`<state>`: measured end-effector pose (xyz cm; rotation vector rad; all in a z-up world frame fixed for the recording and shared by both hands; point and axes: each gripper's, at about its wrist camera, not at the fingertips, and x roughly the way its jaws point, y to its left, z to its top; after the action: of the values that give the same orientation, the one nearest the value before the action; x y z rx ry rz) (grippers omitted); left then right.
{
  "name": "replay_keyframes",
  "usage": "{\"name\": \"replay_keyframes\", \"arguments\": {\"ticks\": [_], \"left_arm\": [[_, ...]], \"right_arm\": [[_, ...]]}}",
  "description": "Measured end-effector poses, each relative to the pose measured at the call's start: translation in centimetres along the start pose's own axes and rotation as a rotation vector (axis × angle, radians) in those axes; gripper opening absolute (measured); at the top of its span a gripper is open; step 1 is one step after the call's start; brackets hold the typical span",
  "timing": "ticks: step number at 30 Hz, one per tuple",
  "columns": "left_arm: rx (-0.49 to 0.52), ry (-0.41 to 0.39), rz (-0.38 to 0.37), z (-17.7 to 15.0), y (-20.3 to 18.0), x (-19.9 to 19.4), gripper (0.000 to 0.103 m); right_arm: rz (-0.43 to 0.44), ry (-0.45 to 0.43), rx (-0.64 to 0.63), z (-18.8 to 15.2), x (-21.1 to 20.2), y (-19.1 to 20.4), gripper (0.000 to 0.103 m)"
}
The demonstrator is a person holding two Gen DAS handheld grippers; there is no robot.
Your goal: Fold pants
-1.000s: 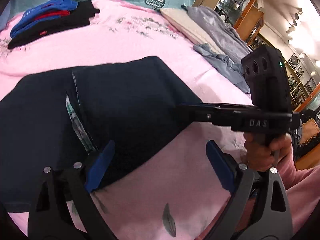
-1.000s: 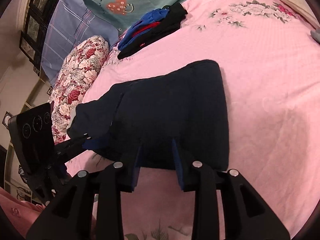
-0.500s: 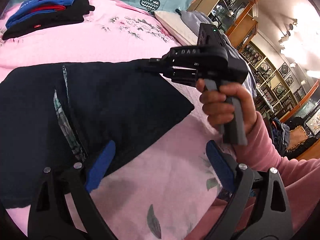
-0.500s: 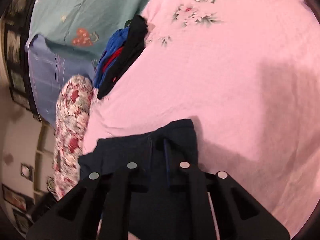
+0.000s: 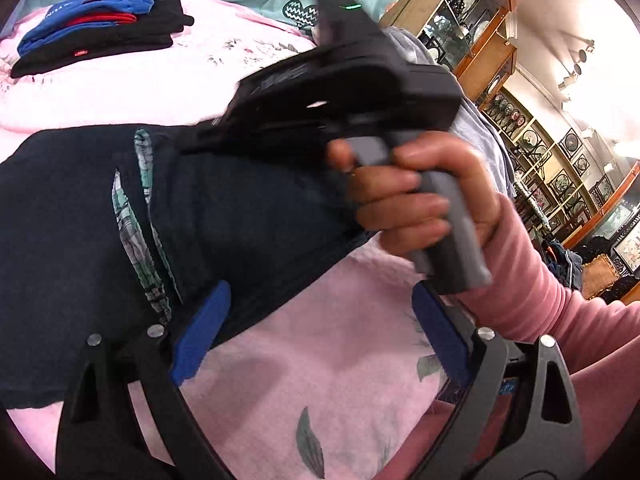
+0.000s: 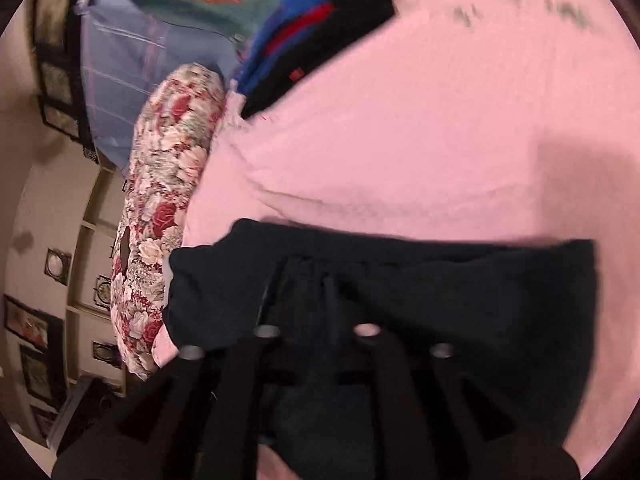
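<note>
Dark pants (image 5: 248, 216) lie on pink bed (image 5: 312, 364), near its front edge, already doubled into broad slab; striped lining shows at seam. Judging by that, fold partly done, further fold and smoothing left. Right gripper (image 6: 316, 280) clenched on pants fabric, lifting edge. Left gripper (image 5: 316, 320) released, jaws wide, hovering over front edge, holding nothing. Right-gripper fingertips buried in dark cloth, blurred. Stacked clothes (image 5: 92, 36) at far edge.
</note>
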<state>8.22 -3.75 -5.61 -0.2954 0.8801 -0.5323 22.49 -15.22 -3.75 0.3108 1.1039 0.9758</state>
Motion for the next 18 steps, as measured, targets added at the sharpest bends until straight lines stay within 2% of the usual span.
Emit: {"name": "replay_keyframes", "arguments": {"ticks": [2, 4, 6, 8, 9, 10, 13, 15, 18], "left_arm": [[0.000, 0.004, -0.001, 0.0, 0.1, 0.0, 0.094], [0.004, 0.007, -0.002, 0.0, 0.1, 0.0, 0.094], [0.006, 0.006, -0.003, 0.0, 0.1, -0.1, 0.094], [0.009, 0.004, -0.002, 0.0, 0.2, -0.1, 0.094], [0.010, 0.004, -0.002, 0.0, 0.2, -0.1, 0.094], [0.012, 0.005, -0.003, 0.0, 0.1, -0.1, 0.094], [0.020, 0.011, 0.002, 0.1, -0.1, -0.1, 0.094], [0.013, 0.012, 0.004, 0.3, -0.1, -0.4, 0.094], [-0.048, -0.021, -0.003, 0.7, 0.7, -2.4, 0.094]], "right_arm": [[0.006, -0.058, -0.032, -1.8, -3.0, 0.8, 0.030], [0.009, -0.093, -0.011, -3.3, -4.9, 0.1, 0.030], [-0.042, -0.121, 0.010, -5.2, -6.3, -1.0, 0.032], [-0.150, -0.090, 0.027, -7.0, -6.0, -2.7, 0.040], [-0.175, -0.104, 0.023, -7.9, -5.9, -3.6, 0.035], [-0.167, -0.135, 0.025, -8.3, -6.1, -3.5, 0.036], [-0.196, -0.179, 0.017, -8.4, -6.9, -1.9, 0.039], [-0.219, -0.201, -0.046, -8.4, -6.8, 0.1, 0.040], [-0.249, -0.183, -0.170, -8.5, -5.4, 3.4, 0.040]]}}
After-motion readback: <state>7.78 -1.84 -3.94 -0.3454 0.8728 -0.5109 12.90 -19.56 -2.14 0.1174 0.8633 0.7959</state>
